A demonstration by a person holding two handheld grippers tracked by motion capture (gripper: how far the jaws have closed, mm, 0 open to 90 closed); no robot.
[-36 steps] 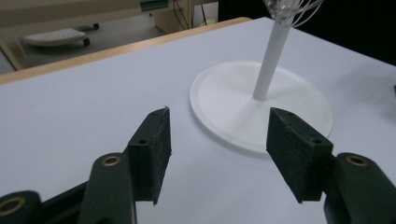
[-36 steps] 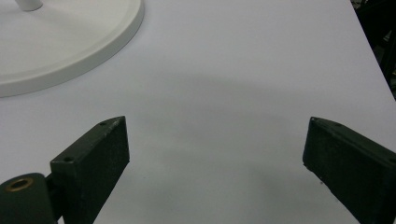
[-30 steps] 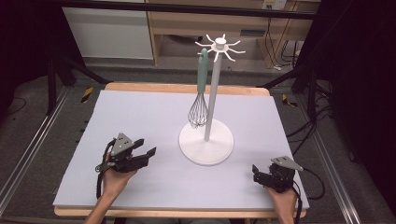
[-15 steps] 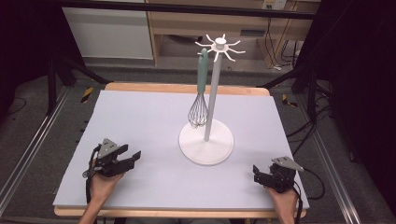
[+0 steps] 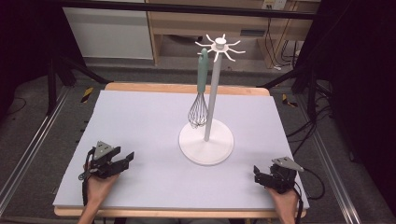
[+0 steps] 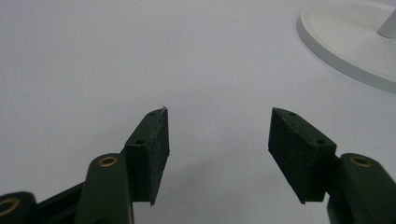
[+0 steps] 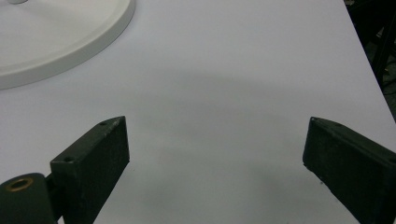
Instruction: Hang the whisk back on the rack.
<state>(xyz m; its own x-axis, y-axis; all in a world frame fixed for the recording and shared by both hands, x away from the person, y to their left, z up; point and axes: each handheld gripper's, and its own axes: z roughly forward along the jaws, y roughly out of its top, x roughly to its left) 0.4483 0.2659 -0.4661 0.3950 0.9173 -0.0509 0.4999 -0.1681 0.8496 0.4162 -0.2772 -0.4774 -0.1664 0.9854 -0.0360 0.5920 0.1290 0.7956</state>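
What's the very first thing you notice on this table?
The tall white stand near the middle of the table, with little hooks spread like sun rays on top. A whisk with a green handle hangs from one hook, its wire end just above the round base. Down at the near corners, the left gripper and right gripper rest open and empty.

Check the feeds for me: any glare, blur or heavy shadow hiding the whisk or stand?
High view: even light, the whisk and stand sharp, surroundings dark. Left gripper view: soft focus, left claw pads slightly blurred, stand base cropped. Right gripper view: faint shadow on the table ahead of the right claw, no glare.
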